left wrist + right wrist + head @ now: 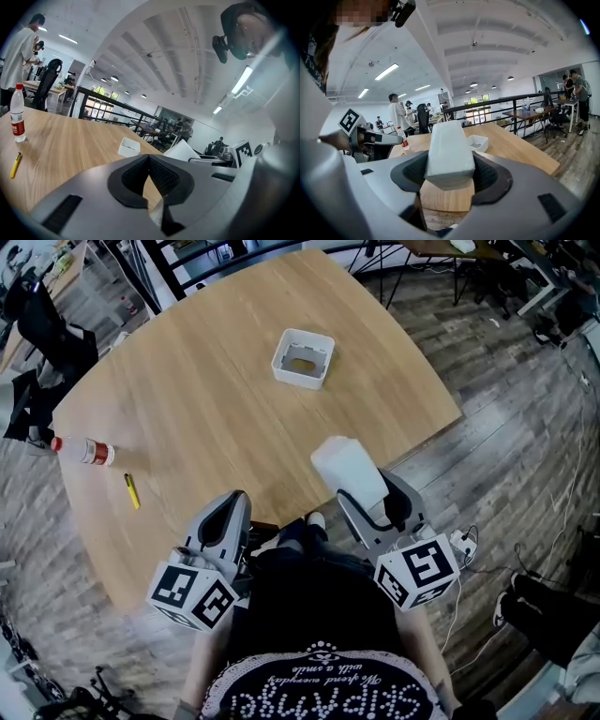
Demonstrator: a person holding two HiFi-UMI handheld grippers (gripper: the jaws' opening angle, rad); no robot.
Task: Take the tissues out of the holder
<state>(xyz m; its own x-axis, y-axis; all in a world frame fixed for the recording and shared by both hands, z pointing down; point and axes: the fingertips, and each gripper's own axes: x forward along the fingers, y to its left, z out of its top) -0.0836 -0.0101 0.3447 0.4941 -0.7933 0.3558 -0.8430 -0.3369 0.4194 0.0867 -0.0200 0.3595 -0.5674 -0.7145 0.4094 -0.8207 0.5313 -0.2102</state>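
The right gripper (367, 501) has its jaws pinching the white pack of tissues (449, 150) by its near end. Most of the pack juts forward beyond the jaws and tilts upward. That long overhang looks like the main risk. A quick swing or a slack squeeze could let the soft pack pivot or slide out. It hangs about over the near edge of the counter (216, 399), so a slip could send it off to the floor (487, 456) rather than onto the wood. Squeezing harder would likely crush the pack.

The left gripper (149, 158) sits level with the right, off to its left. Its jaws are pressed together on nothing, so it gives the pack no support.

Ahead of both sets of jaws the counter is bare and wide, with plenty of room to lower the pack. Left of the left jaws lie a yellow pen (132, 491) and, further out, a bottle (84, 450) on its side near that edge. A leftward sweep could roll the bottle off.

Well ahead of the right jaws stands the white holder (303, 357). It looks emptied, and it is well apart from the pack and from the counter's far edge.
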